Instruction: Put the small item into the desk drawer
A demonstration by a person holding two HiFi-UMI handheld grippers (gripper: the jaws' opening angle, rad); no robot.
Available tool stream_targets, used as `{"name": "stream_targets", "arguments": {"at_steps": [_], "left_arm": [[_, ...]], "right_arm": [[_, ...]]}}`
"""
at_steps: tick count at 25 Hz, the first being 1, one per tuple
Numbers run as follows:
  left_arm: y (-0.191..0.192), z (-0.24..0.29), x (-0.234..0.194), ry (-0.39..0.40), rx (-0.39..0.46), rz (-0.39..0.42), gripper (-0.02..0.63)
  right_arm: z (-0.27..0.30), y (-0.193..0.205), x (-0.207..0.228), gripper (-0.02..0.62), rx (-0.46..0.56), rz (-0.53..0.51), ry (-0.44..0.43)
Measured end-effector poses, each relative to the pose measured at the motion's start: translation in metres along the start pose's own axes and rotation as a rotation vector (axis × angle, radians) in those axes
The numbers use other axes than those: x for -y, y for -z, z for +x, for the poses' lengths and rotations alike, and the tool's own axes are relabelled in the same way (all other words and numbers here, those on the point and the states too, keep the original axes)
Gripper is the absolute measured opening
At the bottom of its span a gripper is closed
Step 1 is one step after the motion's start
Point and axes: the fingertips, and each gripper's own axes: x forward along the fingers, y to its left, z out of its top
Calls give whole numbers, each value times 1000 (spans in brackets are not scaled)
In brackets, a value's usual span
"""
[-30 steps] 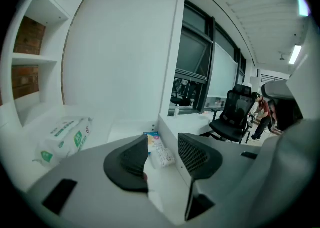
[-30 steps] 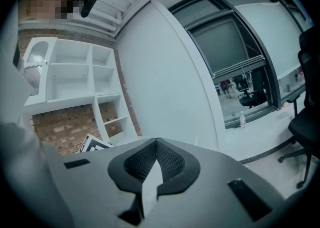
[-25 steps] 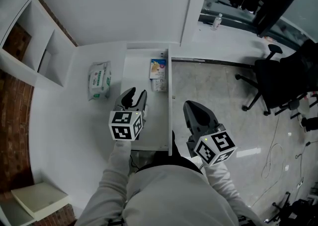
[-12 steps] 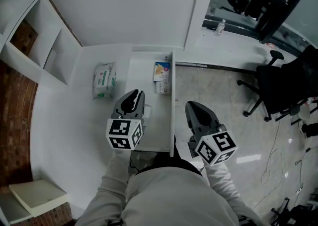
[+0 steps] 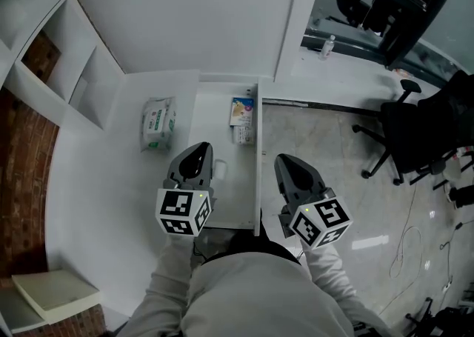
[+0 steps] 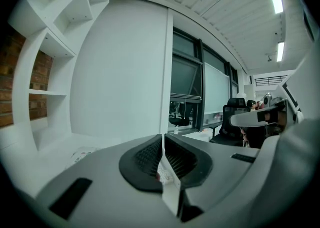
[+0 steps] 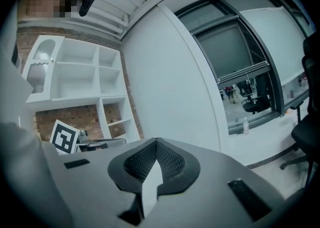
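The white desk drawer (image 5: 228,202) stands pulled out in the head view. At its far end lie a blue and yellow packet (image 5: 242,109) and a white printed packet (image 5: 241,134). My left gripper (image 5: 198,152) hovers above the drawer's left half. Its jaws have just been closing and now meet with nothing between them, as the left gripper view (image 6: 163,158) also shows. A small white thing (image 5: 220,170) shows just right of it; I cannot tell what it is. My right gripper (image 5: 290,164) is shut and empty, over the floor right of the drawer front (image 5: 258,180).
A wrapped tissue pack (image 5: 157,122) lies on the desk left of the drawer. White wall shelves (image 5: 59,69) rise at the left, with a pale pad (image 5: 55,295) on the desk corner below. An office chair (image 5: 415,121) and floor cables (image 5: 407,232) are at the right.
The left gripper's jaws went from wide open to shut, and the gripper rose and drew back toward the person. The right gripper stayed put.
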Motion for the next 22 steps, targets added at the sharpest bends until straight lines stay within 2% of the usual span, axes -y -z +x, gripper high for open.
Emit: {"name": "stream_targets", "arguments": {"at_steps": [6, 22], "left_arm": [[-6, -17, -5, -25, 24, -11, 25], [-6, -44, -6, -28, 42, -58, 23]], "right_arm": [[-3, -1, -6, 28, 7, -11, -6], [-4, -10, -23, 26, 36, -86, -21]]}}
